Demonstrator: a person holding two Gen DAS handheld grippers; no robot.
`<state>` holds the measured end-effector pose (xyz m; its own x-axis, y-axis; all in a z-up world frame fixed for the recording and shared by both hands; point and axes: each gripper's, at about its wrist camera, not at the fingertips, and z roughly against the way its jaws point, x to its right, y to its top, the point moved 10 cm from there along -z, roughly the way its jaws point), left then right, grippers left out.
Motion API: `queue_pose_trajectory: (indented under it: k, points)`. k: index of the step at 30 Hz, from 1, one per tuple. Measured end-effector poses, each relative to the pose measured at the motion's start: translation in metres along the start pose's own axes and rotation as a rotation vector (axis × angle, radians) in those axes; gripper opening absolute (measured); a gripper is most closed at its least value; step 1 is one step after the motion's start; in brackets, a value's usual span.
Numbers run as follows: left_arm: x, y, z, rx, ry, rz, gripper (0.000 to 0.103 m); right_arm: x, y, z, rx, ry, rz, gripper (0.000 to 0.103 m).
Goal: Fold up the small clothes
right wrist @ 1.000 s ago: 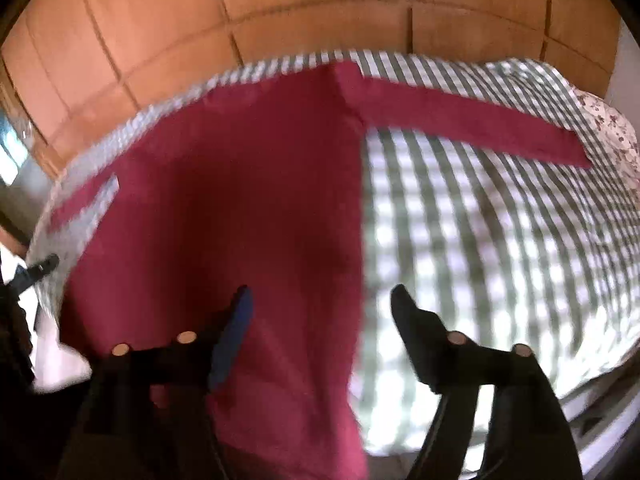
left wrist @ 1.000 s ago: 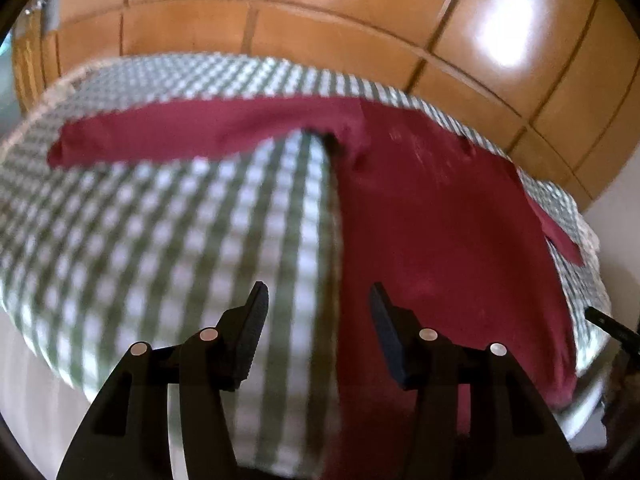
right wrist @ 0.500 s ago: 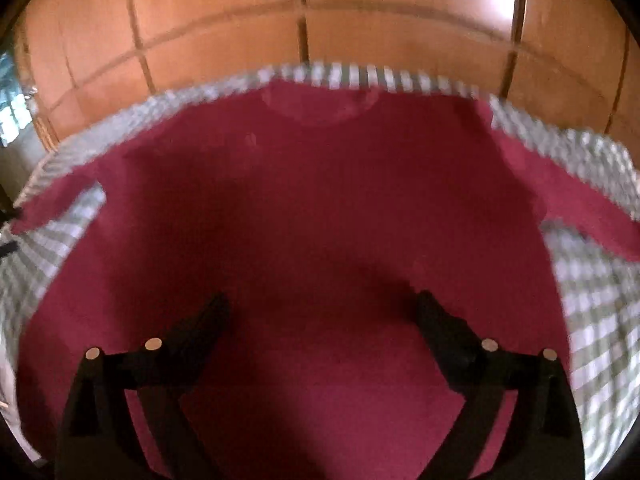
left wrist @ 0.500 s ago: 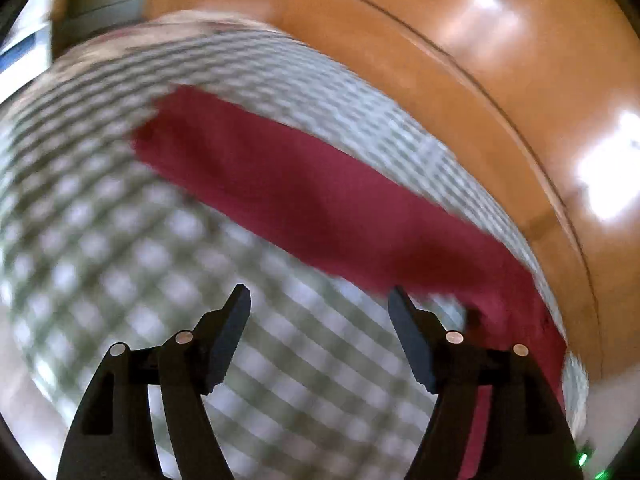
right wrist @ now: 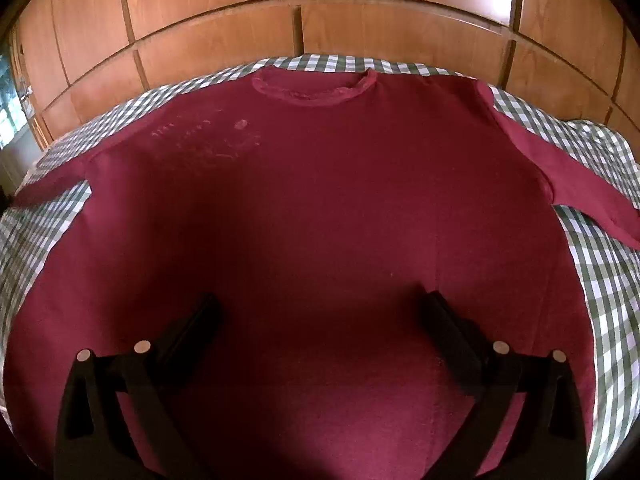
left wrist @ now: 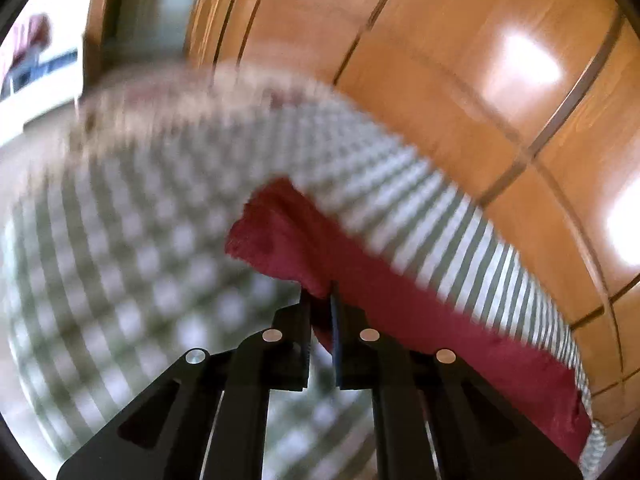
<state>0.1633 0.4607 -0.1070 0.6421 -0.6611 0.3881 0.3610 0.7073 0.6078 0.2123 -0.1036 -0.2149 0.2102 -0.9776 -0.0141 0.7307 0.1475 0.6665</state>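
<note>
A maroon long-sleeved shirt [right wrist: 320,184] lies flat on a green-and-white checked bedcover [right wrist: 600,272], collar [right wrist: 316,88] at the far side and both sleeves spread out. In the left wrist view, my left gripper [left wrist: 320,292] is closing tight on the end of one sleeve [left wrist: 280,236]; its pads pinch the bunched cloth. My right gripper [right wrist: 319,300] hovers low over the shirt's lower body. Its jaws are opening wide with nothing pinched between them, only the flat cloth beneath.
Wooden wardrobe panels [right wrist: 200,20] rise just behind the bed's far edge. The checked cover [left wrist: 120,240] spreads to the left of the held sleeve, blurred. A bright doorway [left wrist: 36,64] shows at the far left.
My left gripper swept out along the sleeve to its end and closed on it. My right gripper shifted over the shirt's body, spread its jaws wider, then held still.
</note>
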Motion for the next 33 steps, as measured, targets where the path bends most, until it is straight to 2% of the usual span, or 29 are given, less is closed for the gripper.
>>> queue_pose_trajectory:
  k: [2, 6, 7, 9, 10, 11, 12, 13, 15, 18, 20, 21, 23, 26, 28, 29, 30, 33]
  points:
    - [0.007, 0.018, -0.001, 0.054, 0.039, -0.069, 0.007, 0.000, 0.000, -0.001, -0.002, -0.013, 0.010, 0.101]
    - [0.019, 0.011, -0.033, 0.013, 0.131, -0.203, 0.007, 0.001, -0.001, -0.002, -0.002, -0.009, 0.008, 0.101]
    - [0.014, 0.006, -0.040, -0.011, 0.153, -0.194, 0.007, 0.001, -0.001, -0.002, -0.002, -0.009, 0.009, 0.101]
    - [-0.001, -0.010, -0.044, -0.085, 0.179, -0.086, 0.017, 0.001, -0.001, -0.001, -0.001, -0.007, 0.008, 0.101]
    - [-0.002, -0.017, -0.039, -0.102, 0.152, -0.040, 0.022, 0.001, -0.001, -0.002, 0.000, -0.004, 0.006, 0.101]
    - [0.005, -0.024, -0.030, -0.104, 0.095, -0.001, 0.037, 0.001, -0.001, -0.002, 0.001, -0.003, 0.006, 0.101]
    - [0.020, -0.034, -0.014, -0.100, 0.000, 0.016, 0.049, 0.001, -0.001, -0.002, 0.002, -0.001, 0.005, 0.101]
    - [0.034, -0.045, -0.002, -0.100, -0.069, -0.003, 0.052, 0.001, -0.001, -0.002, 0.002, 0.002, 0.003, 0.101]
    - [0.072, -0.080, 0.020, -0.152, -0.206, -0.105, 0.052, 0.001, 0.000, -0.002, 0.003, 0.006, 0.001, 0.101]
    - [0.127, -0.163, 0.070, -0.289, -0.457, -0.273, 0.052, 0.001, 0.000, -0.001, 0.006, 0.012, -0.004, 0.101]
    - [0.144, -0.207, 0.095, -0.357, -0.544, -0.351, 0.052, 0.001, 0.000, -0.001, 0.007, 0.014, -0.006, 0.101]
    - [0.149, -0.237, 0.110, -0.428, -0.599, -0.376, 0.052, 0.001, 0.000, 0.000, 0.008, 0.016, -0.007, 0.101]
    - [0.151, -0.278, 0.127, -0.530, -0.650, -0.399, 0.052, 0.001, 0.000, 0.000, 0.010, 0.018, -0.007, 0.101]
    - [0.138, -0.326, 0.144, -0.601, -0.627, -0.451, 0.052, 0.001, 0.000, 0.001, 0.014, 0.026, -0.011, 0.101]
    - [0.130, -0.346, 0.155, -0.613, -0.624, -0.452, 0.034, 0.001, 0.000, 0.002, 0.017, 0.033, -0.015, 0.101]
    - [0.127, -0.352, 0.158, -0.613, -0.616, -0.464, 0.011, 0.002, 0.001, 0.002, 0.017, 0.034, -0.016, 0.101]
    - [0.125, -0.361, 0.163, -0.612, -0.605, -0.478, 0.007, 0.002, 0.001, 0.002, 0.016, 0.039, -0.019, 0.101]
    - [0.127, -0.358, 0.176, -0.572, -0.610, -0.485, 0.006, 0.003, 0.001, 0.004, 0.013, 0.059, -0.034, 0.101]
